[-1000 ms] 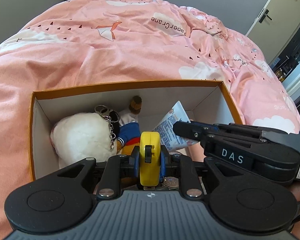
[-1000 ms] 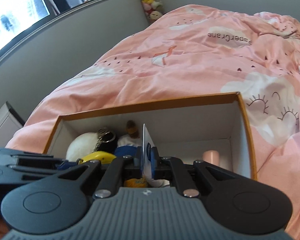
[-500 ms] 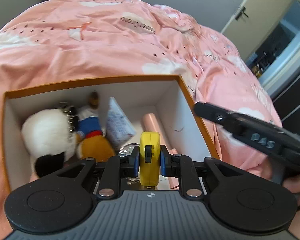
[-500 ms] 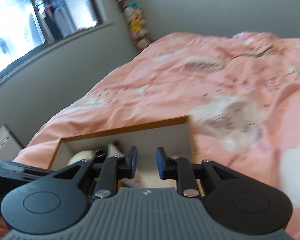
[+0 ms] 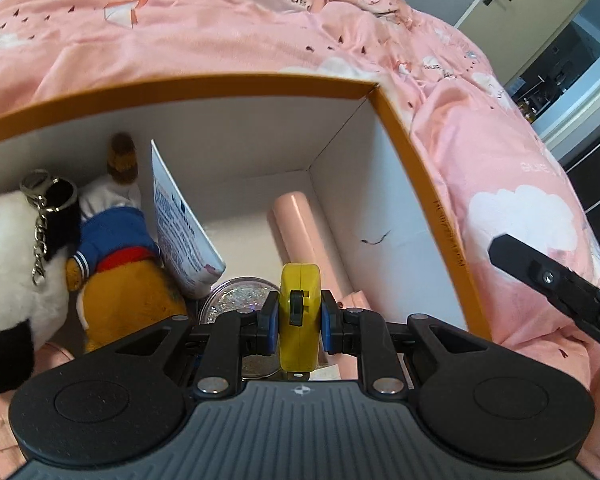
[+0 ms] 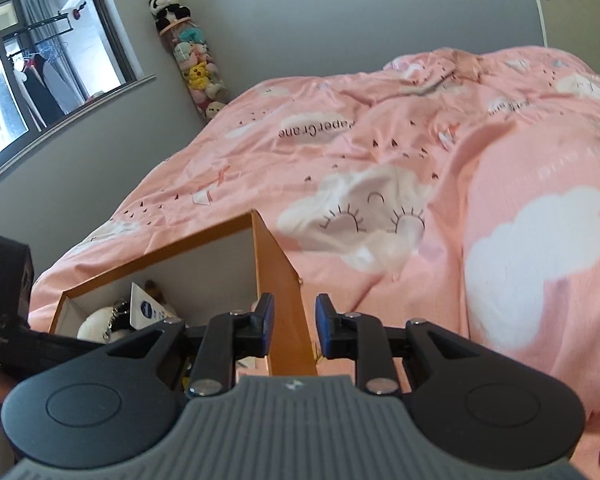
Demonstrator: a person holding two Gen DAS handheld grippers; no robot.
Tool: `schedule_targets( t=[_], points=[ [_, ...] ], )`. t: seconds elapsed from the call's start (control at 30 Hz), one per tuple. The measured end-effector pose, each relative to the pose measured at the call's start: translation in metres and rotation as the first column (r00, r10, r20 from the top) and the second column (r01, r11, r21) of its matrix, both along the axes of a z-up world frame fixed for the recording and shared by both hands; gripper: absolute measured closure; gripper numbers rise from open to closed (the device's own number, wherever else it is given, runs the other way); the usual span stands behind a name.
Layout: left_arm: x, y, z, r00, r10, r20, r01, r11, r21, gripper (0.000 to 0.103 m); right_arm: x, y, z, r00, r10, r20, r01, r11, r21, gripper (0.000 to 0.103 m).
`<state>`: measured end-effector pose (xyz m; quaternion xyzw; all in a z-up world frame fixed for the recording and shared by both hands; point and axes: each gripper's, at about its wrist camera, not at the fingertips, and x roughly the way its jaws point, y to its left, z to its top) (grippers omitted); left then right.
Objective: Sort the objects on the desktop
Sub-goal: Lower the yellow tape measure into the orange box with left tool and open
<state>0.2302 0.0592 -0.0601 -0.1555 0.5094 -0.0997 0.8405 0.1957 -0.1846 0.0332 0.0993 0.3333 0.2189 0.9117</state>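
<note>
the left gripper (image 5: 299, 318) is closed on a yellow tape measure (image 5: 300, 312), its blue pads pressing the two flat sides, and it hangs over the open orange box (image 5: 228, 86) that sits on the bed with the pink duvet (image 5: 180, 28); the tape measure is above the inside of the box, near the right part of it, and it is not touching the bottom as far as i can see; inside the box, at the left, lies a white and black plush toy (image 5: 8, 264) with a metal keychain (image 5: 40, 216); just beside it is a plush duck (image 5: 116, 248) in a blue sailor top, and a white tube with blue print (image 5: 180, 232) leans on the duck; a pink cylinder (image 5: 300, 228) lies along the right wall of the box, and a round glittery case (image 5: 240, 300) lies on the bottom just behind the gripper; the right gripper (image 6: 294, 326) holds nothing, its jaws are opening and only the orange corner of the box shows in the gap between them; it is outside the box, beside its right wall, over the duvet; in the right wrist view a grey wall, a window (image 6: 40, 52) and a tall column of small plush toys (image 6: 192, 64) with a panda on top stand behind the bed.
</note>
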Motion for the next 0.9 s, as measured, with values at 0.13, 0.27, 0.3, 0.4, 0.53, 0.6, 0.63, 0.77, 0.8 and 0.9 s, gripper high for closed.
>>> schedule_targets(
  t=[0.13, 0.27, 0.3, 0.4, 0.53, 0.6, 0.63, 0.77, 0.8, 0.9],
  points=[
    [0.001, 0.001, -0.007, 1.0, 0.017, -0.017, -0.016, 0.999, 0.03, 0.081, -0.004, -0.001, -0.002, 1.0, 0.003, -0.007, -0.003, 1.0, 0.005, 0.078],
    [0.0, 0.005, -0.012, 0.999, 0.035, -0.011, -0.035, 0.999, 0.033, 0.079, -0.007, -0.001, -0.002, 1.0, 0.007, -0.006, -0.007, 1.0, 0.007, 0.078],
    [0.0, 0.005, -0.011, 0.999, 0.036, -0.008, -0.035, 0.998, 0.044, 0.079, -0.008, -0.001, -0.002, 1.0, 0.008, -0.007, -0.008, 1.0, 0.007, 0.078],
    [0.001, -0.001, -0.007, 0.999, 0.032, 0.002, -0.032, 0.994, 0.106, 0.078, -0.011, -0.001, -0.002, 1.0, 0.008, -0.008, -0.008, 1.0, 0.0, 0.078],
    [-0.004, -0.001, 0.001, 0.999, 0.037, 0.026, -0.039, 0.992, 0.118, 0.062, -0.014, -0.002, -0.004, 1.0, 0.005, -0.015, -0.006, 1.0, -0.008, 0.078],
    [-0.006, 0.001, 0.005, 0.999, 0.034, 0.032, -0.037, 0.993, 0.11, 0.054, -0.015, -0.003, -0.005, 1.0, 0.006, -0.022, -0.006, 1.0, -0.011, 0.078],
    [-0.007, 0.001, 0.007, 0.999, 0.035, 0.033, -0.039, 0.993, 0.111, 0.054, -0.016, -0.003, -0.005, 1.0, 0.007, -0.024, -0.007, 1.0, -0.013, 0.078],
    [-0.016, 0.002, 0.021, 0.998, 0.029, 0.063, -0.036, 0.992, 0.118, 0.054, -0.022, -0.003, -0.003, 1.0, 0.01, -0.017, -0.01, 1.0, -0.025, 0.078],
    [-0.019, 0.003, 0.025, 0.997, 0.028, 0.074, -0.036, 0.993, 0.114, 0.054, -0.023, -0.003, -0.003, 1.0, 0.01, -0.011, -0.01, 0.999, -0.031, 0.078],
    [-0.032, 0.003, 0.043, 0.992, 0.019, 0.122, -0.033, 0.993, 0.112, 0.053, -0.03, -0.003, 0.0, 1.0, 0.015, 0.009, -0.015, 0.999, -0.048, 0.073]
  ],
)
